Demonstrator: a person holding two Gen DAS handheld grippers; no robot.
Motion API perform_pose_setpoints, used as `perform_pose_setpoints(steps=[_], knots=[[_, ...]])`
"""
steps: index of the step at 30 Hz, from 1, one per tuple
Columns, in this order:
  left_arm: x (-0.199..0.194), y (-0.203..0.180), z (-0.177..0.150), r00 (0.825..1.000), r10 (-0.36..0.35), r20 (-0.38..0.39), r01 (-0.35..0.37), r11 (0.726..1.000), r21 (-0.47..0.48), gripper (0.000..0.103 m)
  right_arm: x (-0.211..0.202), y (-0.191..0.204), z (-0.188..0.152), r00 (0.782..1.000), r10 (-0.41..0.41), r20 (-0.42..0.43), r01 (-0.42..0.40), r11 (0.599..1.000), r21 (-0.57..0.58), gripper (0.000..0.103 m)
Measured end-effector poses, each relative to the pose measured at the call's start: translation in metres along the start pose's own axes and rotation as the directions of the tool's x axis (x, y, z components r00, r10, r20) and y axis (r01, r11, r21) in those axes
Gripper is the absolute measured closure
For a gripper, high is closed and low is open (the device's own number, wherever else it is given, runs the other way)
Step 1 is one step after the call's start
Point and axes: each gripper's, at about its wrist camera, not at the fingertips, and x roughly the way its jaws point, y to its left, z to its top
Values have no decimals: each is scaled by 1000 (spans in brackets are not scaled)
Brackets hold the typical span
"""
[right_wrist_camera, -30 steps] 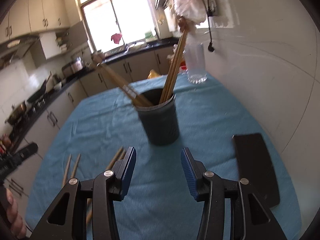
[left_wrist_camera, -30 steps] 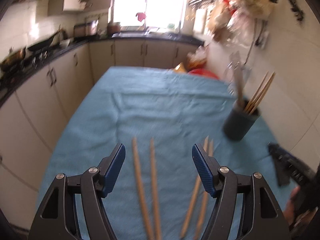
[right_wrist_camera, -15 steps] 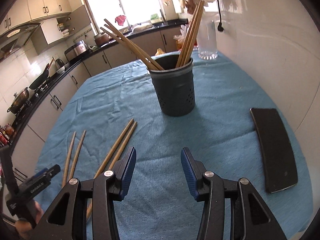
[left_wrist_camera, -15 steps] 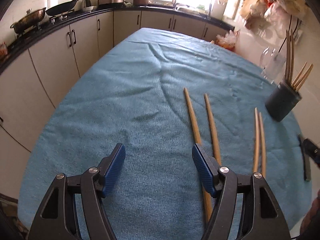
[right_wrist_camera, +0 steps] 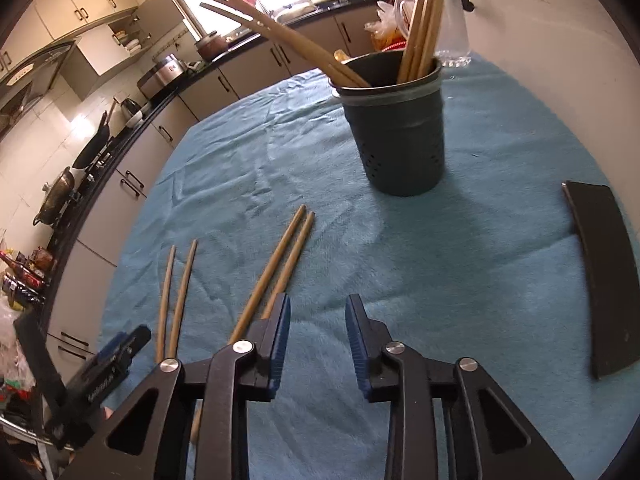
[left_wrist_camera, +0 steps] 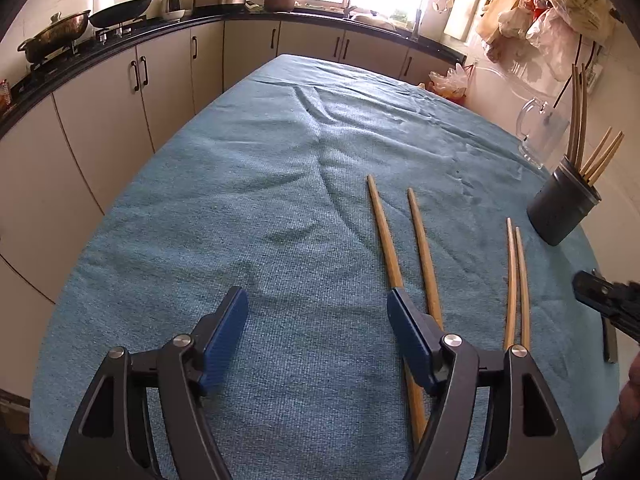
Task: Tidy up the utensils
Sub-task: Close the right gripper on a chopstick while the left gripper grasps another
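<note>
Two pairs of wooden chopsticks lie on the blue cloth. The thicker pair point(left_wrist_camera: 400, 248) runs under the right finger of my open, empty left gripper point(left_wrist_camera: 316, 322); it shows in the right wrist view point(right_wrist_camera: 176, 292) too. The thinner pair point(left_wrist_camera: 516, 280) lies to its right and also shows in the right wrist view point(right_wrist_camera: 280, 256), its near end by my left finger. My right gripper point(right_wrist_camera: 316, 330) is open and empty, low over the cloth. A dark utensil holder point(right_wrist_camera: 396, 128) with several chopsticks stands ahead of it, and at far right in the left view point(left_wrist_camera: 560, 208).
A black flat slab point(right_wrist_camera: 604, 276) lies on the cloth at the right. A clear glass jug point(left_wrist_camera: 540, 136) stands behind the holder by the wall. The blue cloth point(left_wrist_camera: 240, 200) covers the table; cabinets and a stove counter run along the left.
My left gripper has swung left and closer to the cloth, so the thick chopsticks now sit under its right finger. My right gripper moved lower and nearer the thin pair and the holder.
</note>
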Motion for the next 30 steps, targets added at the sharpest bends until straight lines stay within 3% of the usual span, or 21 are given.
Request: perform_pose_setpoints(steps=[9,14,18,23,30], knots=[[-2,1,-1,1000,-14,4,14,1000,-8,32,57,16,21,987,6,-158,3,998,59,82],[-3,3,-1,1000,-26,6,26,1000,-16,31,72,30,28,985,-61,-162,64,998,14,85],[-3,3,0,1000,-27,5,27,1000,-15,31,77,43,32,972,-155,-174,149,988,-51,91],[-3,3,-1,1000,-30,1,30,1000,-10,30,78,47,33,959,-215,-187,190,971,-143,93],[-8,-1,5,994,-110,-28,110,994,-16,29,56,22,14,972,-168,-164,148,981,-126,94]])
